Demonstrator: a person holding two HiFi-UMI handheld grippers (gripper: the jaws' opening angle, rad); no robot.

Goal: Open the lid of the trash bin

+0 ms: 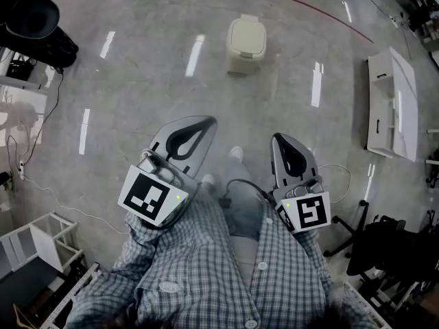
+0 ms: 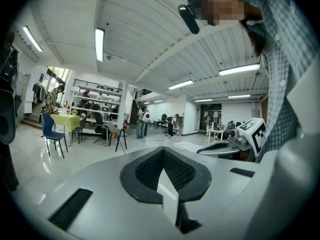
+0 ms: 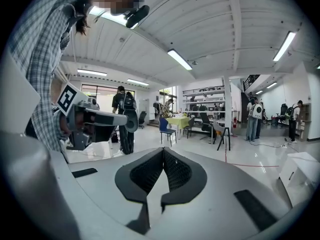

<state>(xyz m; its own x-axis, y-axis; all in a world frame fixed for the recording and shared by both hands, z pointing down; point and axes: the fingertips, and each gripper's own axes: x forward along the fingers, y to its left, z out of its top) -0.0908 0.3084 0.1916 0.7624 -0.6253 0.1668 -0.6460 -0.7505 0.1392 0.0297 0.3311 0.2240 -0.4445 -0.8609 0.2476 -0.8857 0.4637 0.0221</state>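
Note:
A cream trash bin (image 1: 245,44) stands on the grey floor some way ahead of me, with its lid down. Both grippers are held close to my body, well short of the bin, pointing forward. My left gripper (image 1: 203,123) is shut with nothing between its fingers, and its pads meet at the tip (image 2: 163,149). My right gripper (image 1: 280,138) is likewise shut and empty (image 3: 163,149). Both gripper views look level across the room, and the bin does not show in either.
A white cabinet (image 1: 392,101) lies on the floor at the right, past a red floor line (image 1: 322,14). A black office chair (image 1: 384,247) is at lower right, a white rack (image 1: 34,242) at lower left, and black equipment (image 1: 31,20) with cables at upper left.

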